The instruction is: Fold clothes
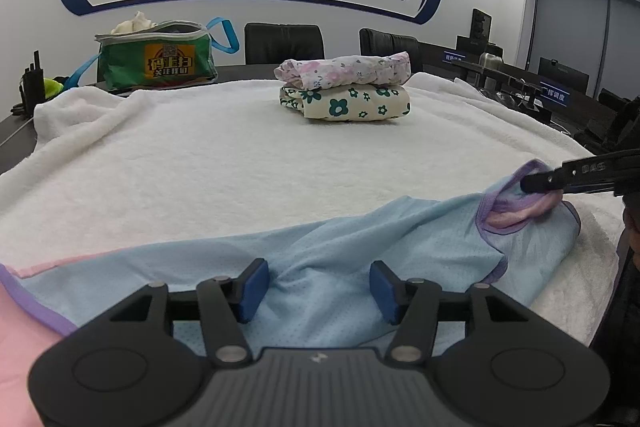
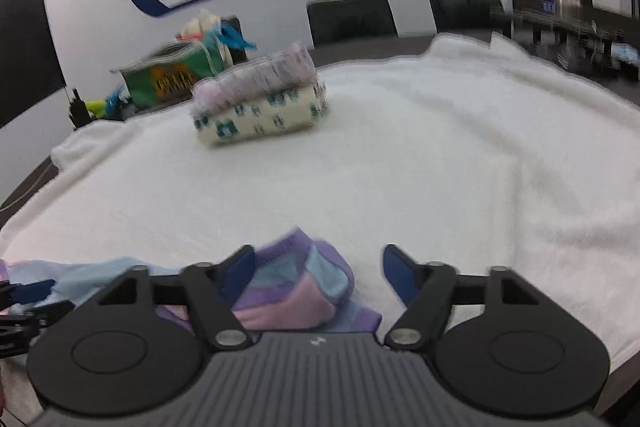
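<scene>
Light-blue garment (image 1: 340,247), purple-trimmed with pink inside, spread along near edge of white towel (image 1: 200,155) covering worktop. Left gripper (image 1: 316,285) fingers about half open, cloth bunched between them, pads not pressing. Right gripper (image 2: 318,267) fingers parted over garment's right end, nothing clamped; view blurred. Two folded floral garments (image 1: 346,87) stacked far centre. Green bag (image 1: 156,57) far left.

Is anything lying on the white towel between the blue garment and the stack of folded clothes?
Nothing visible. The blue garment lies at the near edge, the stack of folded clothes sits farther back, and only bare white towel shows between them.
</scene>
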